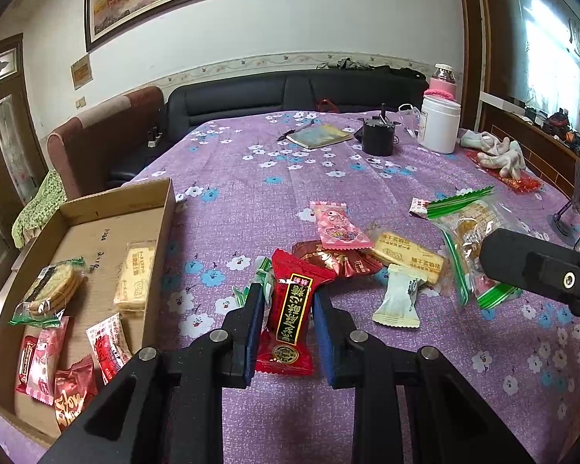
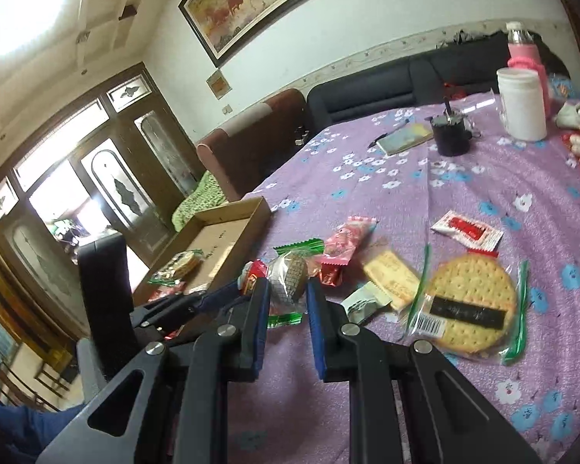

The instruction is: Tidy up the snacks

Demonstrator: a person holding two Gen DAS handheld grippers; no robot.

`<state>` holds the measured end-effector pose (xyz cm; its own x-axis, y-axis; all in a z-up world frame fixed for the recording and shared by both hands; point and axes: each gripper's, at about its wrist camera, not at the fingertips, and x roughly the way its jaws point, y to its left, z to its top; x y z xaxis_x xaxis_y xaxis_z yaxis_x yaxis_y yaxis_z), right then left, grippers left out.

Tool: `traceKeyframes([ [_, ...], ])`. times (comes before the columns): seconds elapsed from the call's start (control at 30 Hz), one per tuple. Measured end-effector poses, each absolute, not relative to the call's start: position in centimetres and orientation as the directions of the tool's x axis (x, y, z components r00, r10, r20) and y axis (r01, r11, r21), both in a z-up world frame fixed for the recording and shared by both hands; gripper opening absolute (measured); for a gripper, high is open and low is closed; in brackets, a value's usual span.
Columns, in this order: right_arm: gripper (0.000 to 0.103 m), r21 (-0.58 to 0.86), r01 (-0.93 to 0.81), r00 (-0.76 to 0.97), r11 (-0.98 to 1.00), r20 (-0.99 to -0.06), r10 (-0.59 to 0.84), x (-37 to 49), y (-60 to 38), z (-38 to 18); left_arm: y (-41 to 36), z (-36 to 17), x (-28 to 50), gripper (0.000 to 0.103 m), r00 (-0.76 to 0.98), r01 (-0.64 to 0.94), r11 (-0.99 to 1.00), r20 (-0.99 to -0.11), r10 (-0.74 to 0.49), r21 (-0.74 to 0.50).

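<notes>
My left gripper (image 1: 286, 297) is shut on a red snack packet with a black label (image 1: 290, 313), held just above the purple tablecloth. My right gripper (image 2: 288, 290) is shut on a green-ended cracker packet (image 2: 290, 274), lifted off the table. A pile of loose snacks lies ahead: a pink packet (image 1: 338, 228), a dark red packet (image 1: 336, 261), a yellow biscuit packet (image 1: 406, 257), a white candy (image 1: 398, 297) and a round cracker pack (image 2: 469, 307). The cardboard box (image 1: 156, 197) at the left holds several packets.
A white jar (image 1: 440, 123), a pink bottle (image 1: 442, 81), a black cup (image 1: 379, 135), a notebook (image 1: 321, 135) and white gloves (image 1: 502, 152) stand at the table's far side. A sofa (image 1: 290, 92) lies beyond. A red-and-white sachet (image 2: 468, 230) lies apart.
</notes>
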<state>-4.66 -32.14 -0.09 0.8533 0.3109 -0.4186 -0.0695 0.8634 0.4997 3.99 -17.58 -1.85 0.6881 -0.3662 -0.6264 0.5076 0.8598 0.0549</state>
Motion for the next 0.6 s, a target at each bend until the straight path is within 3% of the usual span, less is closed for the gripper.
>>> traceKeyframes([
  [0.2,0.019,0.417,-0.026,0.848,0.909,-0.472,0.241,-4.2,-31.3,-0.7,-17.5,-1.9,4.2,0.026,0.683,0.504,0.863,-0.632,-0.366,0.046],
  [0.6,0.018,0.403,-0.002,0.845,0.915,-0.489,0.218,-3.8,-31.8,-1.4,-17.6,-1.9,4.0,0.026,0.693,0.502,0.863,-0.624,-0.361,0.059],
])
